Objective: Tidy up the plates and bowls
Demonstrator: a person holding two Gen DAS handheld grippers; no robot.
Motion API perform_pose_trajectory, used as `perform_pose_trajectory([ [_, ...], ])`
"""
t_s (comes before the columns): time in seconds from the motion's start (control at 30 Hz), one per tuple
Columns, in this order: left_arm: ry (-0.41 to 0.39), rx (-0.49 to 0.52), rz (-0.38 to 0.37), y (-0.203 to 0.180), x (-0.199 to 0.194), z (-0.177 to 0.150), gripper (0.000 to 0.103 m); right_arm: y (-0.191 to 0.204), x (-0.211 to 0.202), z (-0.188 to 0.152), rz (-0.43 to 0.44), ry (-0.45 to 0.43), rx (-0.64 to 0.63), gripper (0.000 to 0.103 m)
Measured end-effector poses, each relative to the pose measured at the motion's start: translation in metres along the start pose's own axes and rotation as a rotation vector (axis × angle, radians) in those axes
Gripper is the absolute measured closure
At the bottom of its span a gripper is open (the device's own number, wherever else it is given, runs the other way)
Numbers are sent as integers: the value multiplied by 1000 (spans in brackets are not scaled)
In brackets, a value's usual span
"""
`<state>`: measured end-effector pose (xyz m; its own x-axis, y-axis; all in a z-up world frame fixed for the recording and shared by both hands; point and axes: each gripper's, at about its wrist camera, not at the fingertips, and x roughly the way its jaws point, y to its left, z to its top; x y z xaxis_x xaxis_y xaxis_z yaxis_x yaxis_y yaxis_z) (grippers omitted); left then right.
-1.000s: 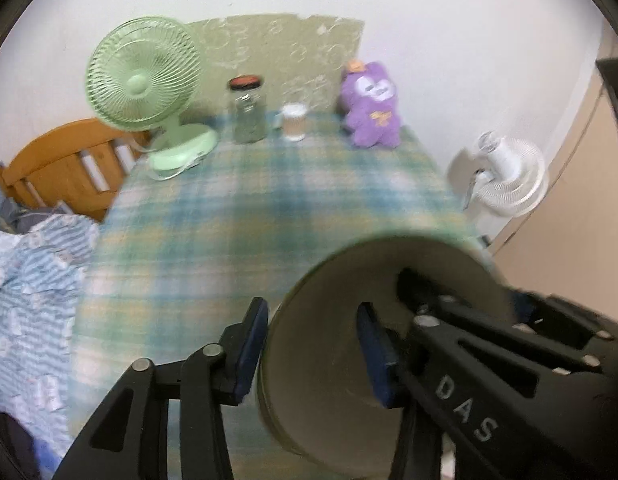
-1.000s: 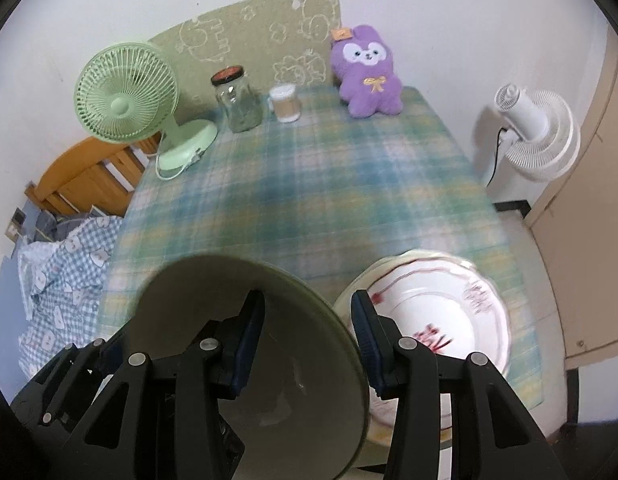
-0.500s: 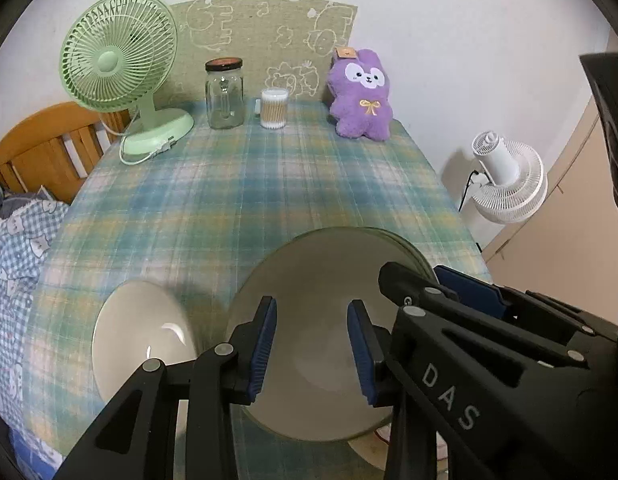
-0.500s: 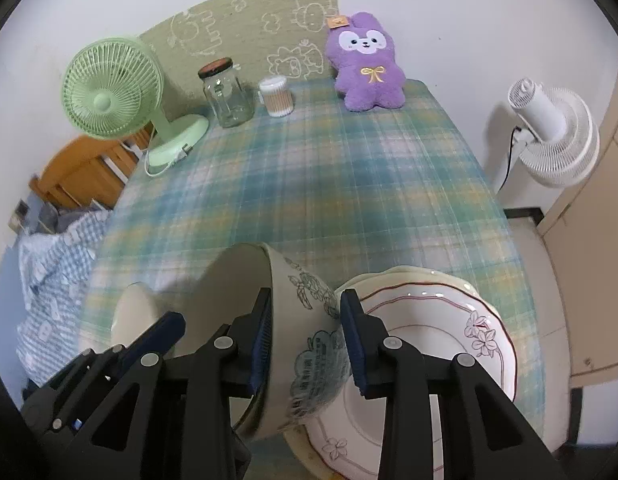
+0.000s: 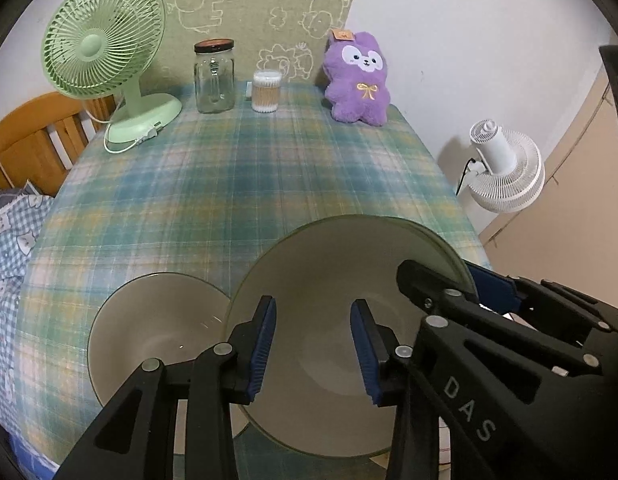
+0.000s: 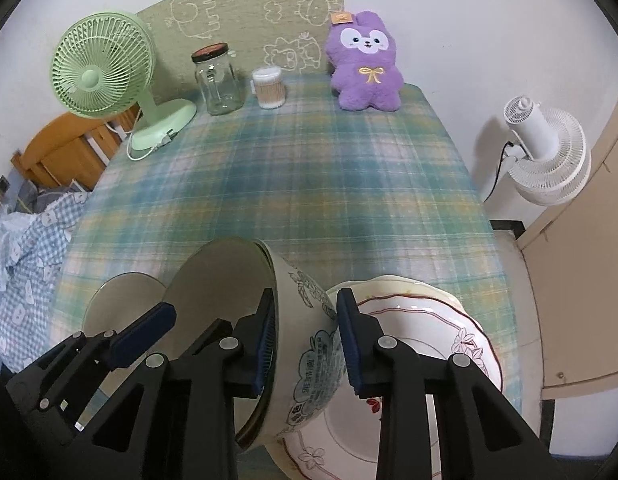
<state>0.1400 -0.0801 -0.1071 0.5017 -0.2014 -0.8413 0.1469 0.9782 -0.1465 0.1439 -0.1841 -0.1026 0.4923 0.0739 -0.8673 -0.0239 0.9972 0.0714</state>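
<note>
Jaws, left gripper (image 5: 313, 344): mine, opening, both pads inside the big bowl (image 5: 341, 280), gripping nothing
Jaws, right gripper (image 6: 305, 344): mine, closing across big bowl's wall
Big bowl: tilted, 6 o'clock on tablecloth (image 5: 245, 184)
Small bowl (image 5: 157, 320): 9 o'clock of it
Plate (image 6: 421, 320): 3 o'clock of it

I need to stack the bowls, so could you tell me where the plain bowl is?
In the left wrist view the plain bowl sits at the table's near left, touching the patterned bowl.
</note>
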Motion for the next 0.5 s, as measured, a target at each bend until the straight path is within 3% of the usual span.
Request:
perform_pose_trajectory([
  [0.2, 14, 28, 10, -5, 3, -1, 56, -6, -2, -3, -15, 4, 17, 72],
  [0.27, 22, 34, 30, -7, 4, -2, 46, -9, -2, -6, -20, 7, 23, 73],
  [0.5, 35, 123, 36, -31, 6, -6, 45, -32, -2, -15, -16, 46, 78, 76],
])
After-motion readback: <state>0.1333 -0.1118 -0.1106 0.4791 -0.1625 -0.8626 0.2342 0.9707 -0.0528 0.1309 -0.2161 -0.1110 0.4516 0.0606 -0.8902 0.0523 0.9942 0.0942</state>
